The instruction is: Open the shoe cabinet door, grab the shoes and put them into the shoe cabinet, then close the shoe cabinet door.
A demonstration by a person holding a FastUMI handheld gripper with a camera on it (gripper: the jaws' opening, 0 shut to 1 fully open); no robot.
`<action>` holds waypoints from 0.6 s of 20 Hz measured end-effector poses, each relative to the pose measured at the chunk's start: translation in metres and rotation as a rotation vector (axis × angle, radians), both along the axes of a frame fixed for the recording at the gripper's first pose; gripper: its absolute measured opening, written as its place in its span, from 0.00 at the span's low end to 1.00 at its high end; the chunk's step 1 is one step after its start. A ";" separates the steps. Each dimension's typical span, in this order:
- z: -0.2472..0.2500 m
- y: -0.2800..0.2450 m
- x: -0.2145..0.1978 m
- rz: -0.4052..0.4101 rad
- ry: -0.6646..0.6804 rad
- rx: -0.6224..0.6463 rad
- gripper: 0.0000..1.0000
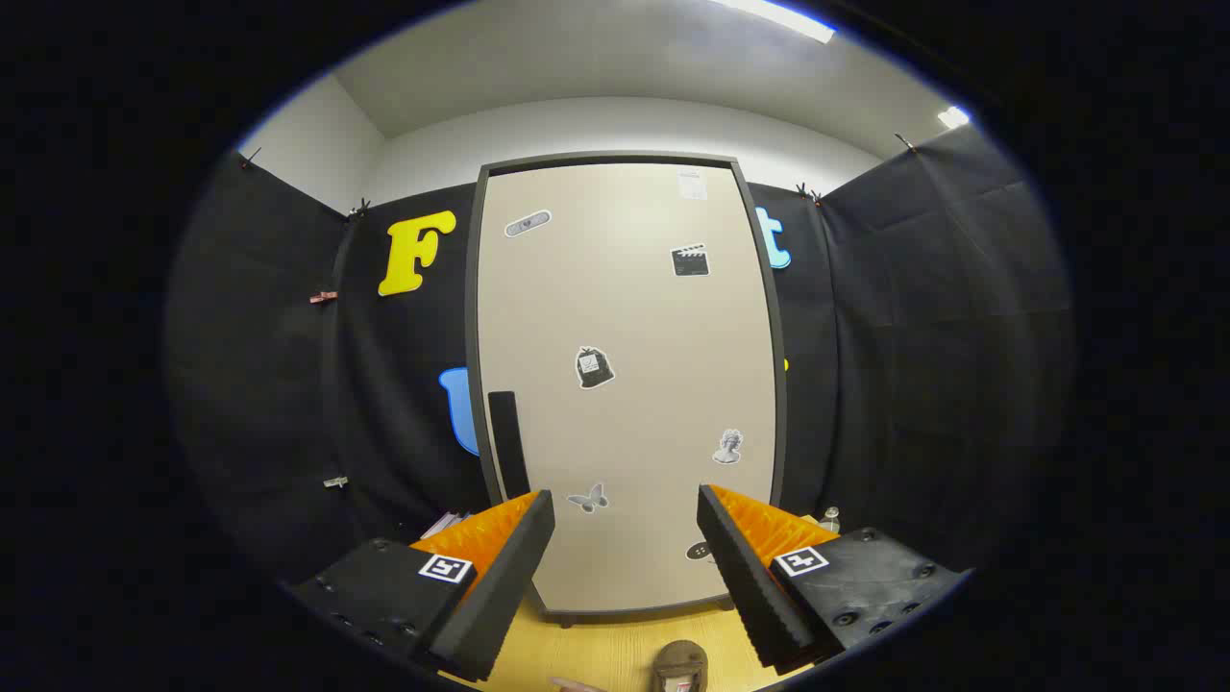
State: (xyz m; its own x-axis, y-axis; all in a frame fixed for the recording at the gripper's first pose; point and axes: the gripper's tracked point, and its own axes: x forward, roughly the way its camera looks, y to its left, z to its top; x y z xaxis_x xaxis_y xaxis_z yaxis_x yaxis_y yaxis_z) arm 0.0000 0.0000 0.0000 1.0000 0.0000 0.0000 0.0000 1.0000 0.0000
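in the gripper view, the hand-held gripper (625, 524) faces a tall pale shoe cabinet (625, 384) head-on, its two fingers spread wide with nothing between them but open air. the cabinet door (634, 327) stands shut, upright and well beyond the fingertips, its long axis vertical and dotted with small stickers. the relation that counts is the dark vertical handle (507, 442), which sits on the door's left edge, just above and slightly outside the tip of the left finger, so by judgement the coming reach must go forward and to the left, with the fingers turned to straddle an upright bar. a brownish shoe (680, 665) lies low between the fingers on the light wooden floor (596, 644), nearer than the cabinet and only partly seen; what seems to be a fingertip or another small object shows just left of it, too cropped to name. a small bottle-like object (831, 520) stands at the cabinet's right foot, and papers peep out at its left foot. black cloth walls enclose the booth, with white wall and a ceiling light (774, 17) above. the task appears to be at its opening step, door untouched.
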 end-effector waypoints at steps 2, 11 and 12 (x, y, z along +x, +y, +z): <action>-0.001 0.002 -0.001 0.000 0.000 -0.003 0.98; -0.001 0.003 0.004 0.009 0.009 0.003 0.98; -0.001 0.001 0.005 0.003 0.010 0.002 0.98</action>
State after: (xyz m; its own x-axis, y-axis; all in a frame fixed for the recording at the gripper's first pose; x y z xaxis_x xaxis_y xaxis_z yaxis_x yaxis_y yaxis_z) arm 0.0047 0.0010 -0.0009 0.9999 0.0030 -0.0100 -0.0030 1.0000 0.0021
